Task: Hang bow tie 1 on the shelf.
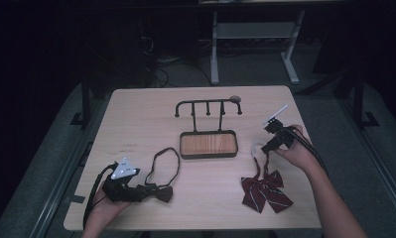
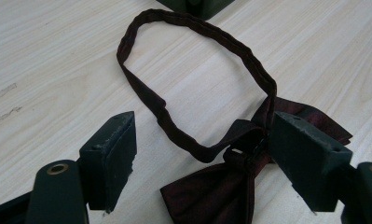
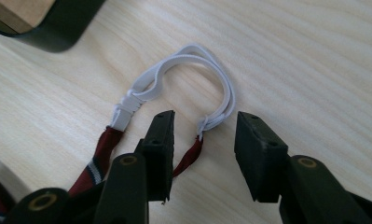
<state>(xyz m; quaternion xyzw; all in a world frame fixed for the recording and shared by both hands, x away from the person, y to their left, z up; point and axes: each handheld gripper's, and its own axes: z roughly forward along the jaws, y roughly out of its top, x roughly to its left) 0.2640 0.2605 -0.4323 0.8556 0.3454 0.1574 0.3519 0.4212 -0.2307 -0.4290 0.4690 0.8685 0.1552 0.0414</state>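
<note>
right gripper half open, astride white elastic of striped bow tie, pads clear | left gripper open around dark bow tie knot, holds nothing | both ties flat on table, near rack | light, limp, slippery; best pinched at strap or knot

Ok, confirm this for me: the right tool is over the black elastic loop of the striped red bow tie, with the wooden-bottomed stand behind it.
Wrong on one point: the elastic loop is white, not black, as the right gripper view shows. The rest holds: the right tool is over that loop of the striped red bow tie, jaws apart on either side of one strand, with the wooden-bottomed stand behind it.
</note>
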